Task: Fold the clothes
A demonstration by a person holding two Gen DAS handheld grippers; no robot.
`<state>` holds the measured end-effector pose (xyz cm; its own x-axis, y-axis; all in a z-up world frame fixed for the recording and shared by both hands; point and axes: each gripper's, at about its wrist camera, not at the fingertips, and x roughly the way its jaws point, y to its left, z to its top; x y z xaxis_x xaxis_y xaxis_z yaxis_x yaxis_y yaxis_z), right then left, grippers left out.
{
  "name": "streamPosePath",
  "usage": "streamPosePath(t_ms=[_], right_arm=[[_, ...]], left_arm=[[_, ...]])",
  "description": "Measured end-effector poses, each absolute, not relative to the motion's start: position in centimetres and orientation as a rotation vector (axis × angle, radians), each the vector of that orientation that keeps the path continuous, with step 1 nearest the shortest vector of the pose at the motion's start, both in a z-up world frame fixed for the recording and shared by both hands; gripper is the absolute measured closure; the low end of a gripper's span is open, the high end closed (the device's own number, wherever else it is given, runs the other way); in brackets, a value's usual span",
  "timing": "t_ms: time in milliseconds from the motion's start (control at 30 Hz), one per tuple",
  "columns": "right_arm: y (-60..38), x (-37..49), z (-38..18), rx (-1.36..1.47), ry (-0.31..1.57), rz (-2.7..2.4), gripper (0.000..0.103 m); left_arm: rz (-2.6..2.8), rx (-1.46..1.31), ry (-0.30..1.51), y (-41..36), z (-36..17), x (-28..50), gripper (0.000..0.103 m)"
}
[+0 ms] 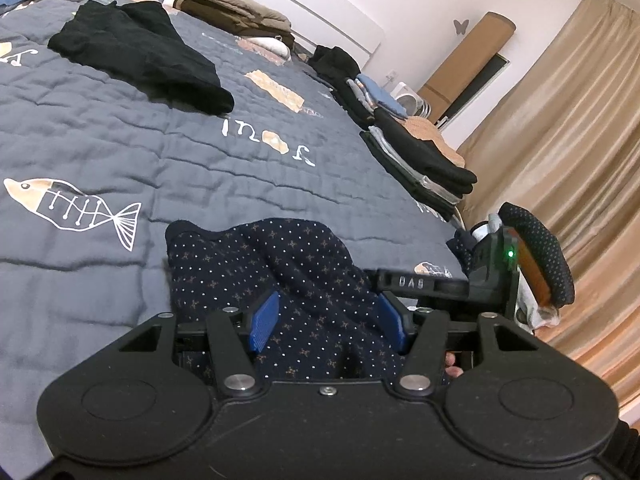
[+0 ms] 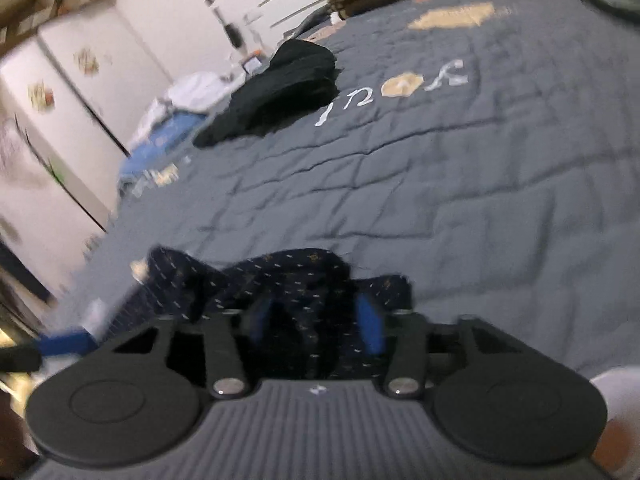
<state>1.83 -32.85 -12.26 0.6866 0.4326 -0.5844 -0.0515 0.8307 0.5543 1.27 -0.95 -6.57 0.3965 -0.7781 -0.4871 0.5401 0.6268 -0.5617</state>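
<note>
A navy garment with small pale dots (image 1: pixel 280 264) lies bunched on the grey quilted bed (image 1: pixel 100 132), close in front of me. My left gripper (image 1: pixel 328 320) is shut on a thick fold of it, with cloth filling the gap between the blue pads (image 1: pixel 264 320). In the blurred right wrist view the same garment (image 2: pixel 280 276) sits between the blue pads (image 2: pixel 370 328) of my right gripper (image 2: pixel 316 320), which is shut on it. The right gripper's black housing (image 1: pixel 492 268) shows at the right of the left wrist view, with dotted cloth (image 1: pixel 548 248) draped over it.
A loose black garment (image 1: pixel 140 60) lies further up the bed. Stacks of folded clothes (image 1: pixel 420 156) line the bed's right edge, and a tan folded pile (image 1: pixel 232 8) sits by the headboard. Beige curtains (image 1: pixel 568 140) hang to the right. White cupboard doors (image 2: pixel 60 100) stand on the left.
</note>
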Motion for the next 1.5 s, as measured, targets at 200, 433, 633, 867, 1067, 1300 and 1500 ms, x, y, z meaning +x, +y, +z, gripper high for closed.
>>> streamPosePath(t_ms=[200, 433, 633, 867, 1067, 1300, 1500], right_arm=[[-34.0, 0.0, -7.8, 0.596, 0.632, 0.295, 0.099], [-33.3, 0.1, -9.5, 0.391, 0.700, 0.162, 0.095], [-36.3, -1.0, -7.4, 0.510, 0.623, 0.183, 0.093], [-32.7, 0.0, -8.0, 0.450, 0.751, 0.375, 0.047], [-31.6, 0.5, -9.8, 0.498, 0.812, 0.381, 0.088], [-34.9, -1.2, -6.8, 0.605, 0.672, 0.362, 0.091], [-34.1, -0.7, -9.8, 0.561, 0.777, 0.327, 0.085]], left_arm=[[-0.850, -0.347, 0.790, -0.8, -6.5, 1.4, 0.048], [-0.842, -0.334, 0.799, -1.1, -6.8, 1.4, 0.048], [-0.841, -0.347, 0.796, -0.9, -6.7, 1.6, 0.048], [-0.843, -0.335, 0.799, -1.2, -6.8, 1.6, 0.047], [-0.835, -0.337, 0.798, -1.1, -6.8, 1.6, 0.047], [-0.812, -0.349, 0.787, -0.6, -6.7, 1.9, 0.047], [-0.730, -0.353, 0.787, 0.4, -7.1, 3.8, 0.034]])
